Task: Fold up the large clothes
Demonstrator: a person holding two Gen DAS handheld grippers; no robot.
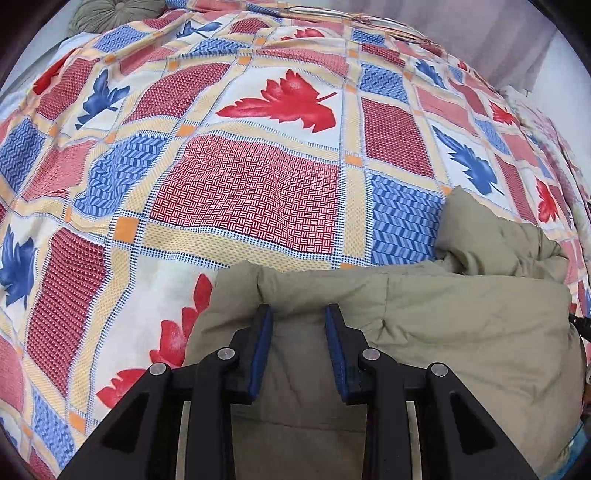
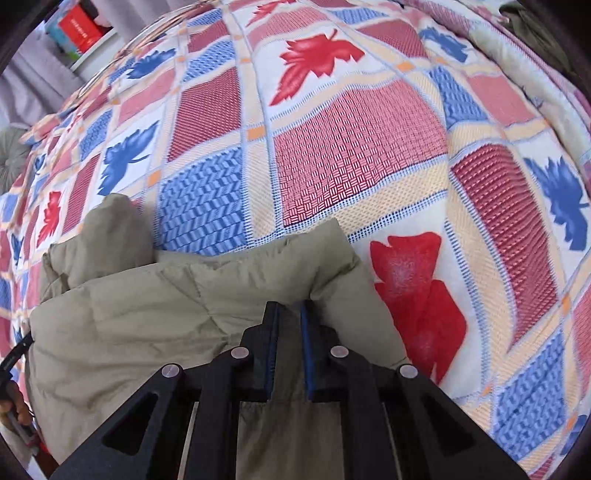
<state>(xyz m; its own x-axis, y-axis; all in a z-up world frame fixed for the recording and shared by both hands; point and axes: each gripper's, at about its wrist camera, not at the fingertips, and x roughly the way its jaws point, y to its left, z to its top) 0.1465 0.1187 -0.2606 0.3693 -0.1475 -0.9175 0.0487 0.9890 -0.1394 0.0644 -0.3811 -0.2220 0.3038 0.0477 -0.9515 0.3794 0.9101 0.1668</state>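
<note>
A khaki padded jacket [image 1: 443, 325] lies bunched on a patterned bedspread [image 1: 251, 192] at the near edge. My left gripper [image 1: 298, 314] is over its left corner, jaws apart with jacket fabric between the blue pads. In the right wrist view the same jacket [image 2: 155, 317] fills the lower left. My right gripper [image 2: 290, 310] has its jaws nearly together, pinching a fold of the jacket near its right corner. A puffy part of the jacket [image 2: 107, 236] sticks up at the far left.
The bedspread [image 2: 354, 155] with red and blue leaf squares covers the whole bed. A round grey-green cushion [image 1: 110, 14] lies at the far left corner. A curtain [image 1: 480, 33] and a shelf with a red box [image 2: 79, 27] stand beyond the bed.
</note>
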